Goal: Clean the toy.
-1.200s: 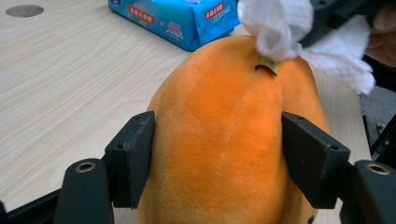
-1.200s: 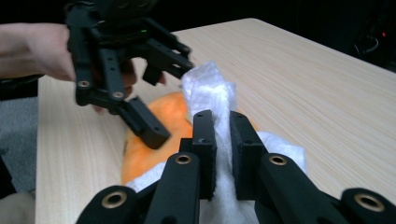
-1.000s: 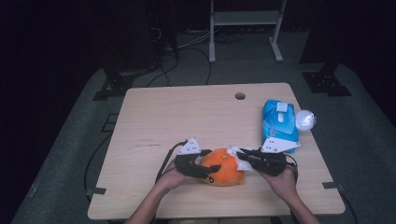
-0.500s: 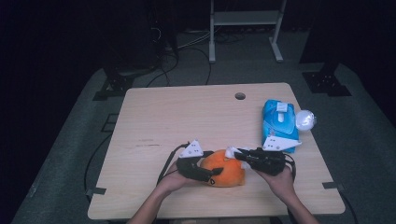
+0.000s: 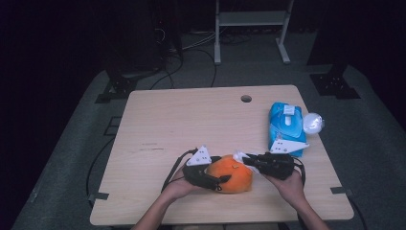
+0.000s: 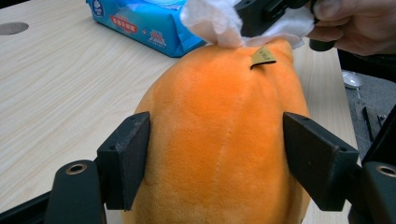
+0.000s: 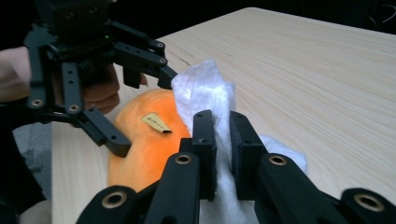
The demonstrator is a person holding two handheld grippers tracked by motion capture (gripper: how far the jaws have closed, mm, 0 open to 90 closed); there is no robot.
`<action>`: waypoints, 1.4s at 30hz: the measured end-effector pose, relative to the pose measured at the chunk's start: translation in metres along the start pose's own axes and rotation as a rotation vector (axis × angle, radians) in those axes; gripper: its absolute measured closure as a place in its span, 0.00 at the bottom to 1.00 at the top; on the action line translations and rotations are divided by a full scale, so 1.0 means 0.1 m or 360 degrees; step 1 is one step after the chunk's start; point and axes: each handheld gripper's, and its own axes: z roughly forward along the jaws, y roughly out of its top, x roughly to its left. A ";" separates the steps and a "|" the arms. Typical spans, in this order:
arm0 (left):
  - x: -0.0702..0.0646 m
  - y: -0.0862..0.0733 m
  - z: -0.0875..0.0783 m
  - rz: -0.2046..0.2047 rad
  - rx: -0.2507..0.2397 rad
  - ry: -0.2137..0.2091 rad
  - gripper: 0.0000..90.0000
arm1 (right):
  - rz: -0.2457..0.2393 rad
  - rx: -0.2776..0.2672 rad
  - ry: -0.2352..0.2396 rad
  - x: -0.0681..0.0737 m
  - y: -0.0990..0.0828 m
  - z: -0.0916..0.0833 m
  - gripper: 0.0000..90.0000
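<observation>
One wipes pack (image 5: pixel 286 125) – shut, one wipe (image 7: pixel 205 91) out

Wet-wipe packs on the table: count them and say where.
1: the blue wet-wipe pack lies near the table's far right edge, beyond the right tongs; none seems hidden.

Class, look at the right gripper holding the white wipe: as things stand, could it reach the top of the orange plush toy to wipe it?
Probably yes. The right gripper, shut on the wipe, is already at the orange plush toy; the wipe touches its top, nothing between.
</observation>
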 end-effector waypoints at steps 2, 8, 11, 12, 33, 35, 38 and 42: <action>0.00 0.00 0.01 -0.0008 0.0002 0.0002 0.29 | 0.0008 -0.0007 0.0010 0.02 0.01 -0.01 0.91; -0.03 0.02 0.01 -0.0001 0.0021 0.0012 0.29 | -0.0068 0.0002 0.0057 0.16 0.11 0.10 0.91; -0.02 0.03 0.00 -0.0020 0.0003 -0.0021 0.28 | -0.0022 0.0005 0.0049 0.09 0.09 0.09 0.91; -0.01 0.04 0.00 -0.0025 0.0006 -0.0037 0.27 | -0.0010 0.0010 0.0039 0.06 0.08 0.08 0.91; -0.07 0.08 0.03 0.0303 -0.0094 -0.0009 0.38 | -0.0065 -0.0074 0.0021 0.14 0.20 -0.04 0.91; -0.03 0.06 0.04 0.0234 -0.0084 -0.0027 0.34 | -0.0067 -0.0036 0.0008 0.11 0.16 0.00 0.91; 0.05 0.05 0.02 0.0028 -0.0075 -0.0063 0.18 | -0.0042 0.0006 0.0019 0.08 0.09 0.07 0.91; 0.12 -0.01 0.04 -0.0161 -0.0033 -0.0116 0.10 | -0.0033 0.0011 0.0047 0.08 0.07 0.07 0.91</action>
